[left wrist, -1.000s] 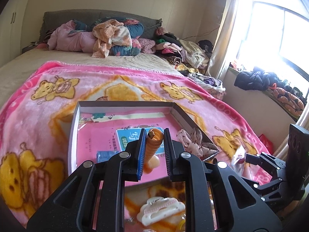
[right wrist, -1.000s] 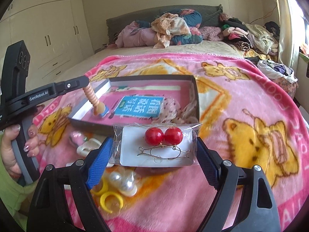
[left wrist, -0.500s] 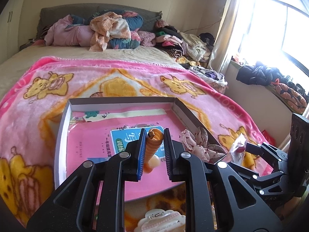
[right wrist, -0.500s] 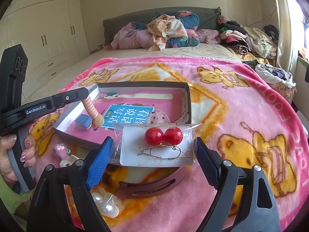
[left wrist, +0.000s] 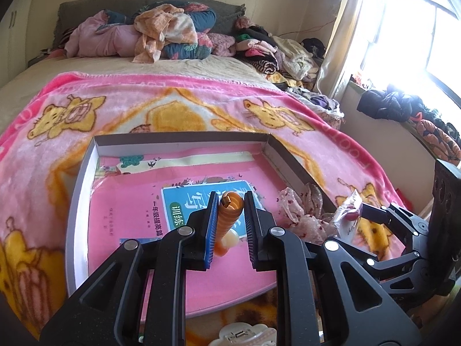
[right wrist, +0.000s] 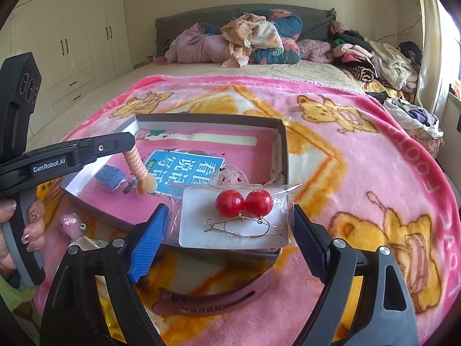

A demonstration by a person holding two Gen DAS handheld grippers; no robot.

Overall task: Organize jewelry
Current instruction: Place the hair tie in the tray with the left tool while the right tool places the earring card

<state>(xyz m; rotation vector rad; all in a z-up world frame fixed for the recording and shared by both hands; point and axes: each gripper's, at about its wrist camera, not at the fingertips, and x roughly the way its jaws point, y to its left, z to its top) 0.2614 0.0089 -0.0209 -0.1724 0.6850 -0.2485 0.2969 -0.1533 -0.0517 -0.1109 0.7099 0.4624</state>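
My left gripper [left wrist: 229,200] is shut on an orange ribbed hair ornament [left wrist: 227,219] with a pale bead at its lower end. It hangs over the pink floor of an open grey box [left wrist: 184,139] on the pink bear blanket. In the right wrist view the ornament [right wrist: 138,170] dangles from the left gripper [right wrist: 128,141] above the box [right wrist: 201,118]. My right gripper [right wrist: 227,216] stands wide, its pads against the edges of a clear packet with two red ball earrings [right wrist: 233,226]. The packet hovers over the box's near right corner, and shows as a packet [left wrist: 348,212] in the left wrist view.
A floral scrunchie [left wrist: 302,210] and a small blue item [right wrist: 109,176] lie in the box. On the blanket in front lie a mauve hair claw [right wrist: 213,297], a white clip [left wrist: 242,336] and a small pink piece [right wrist: 70,222]. Clothes are piled at the bed's head.
Both grippers have moved forward over the box, each keeping its load. The box fills more of both views, and the loose pieces on the blanket have slid toward the bottom edge.
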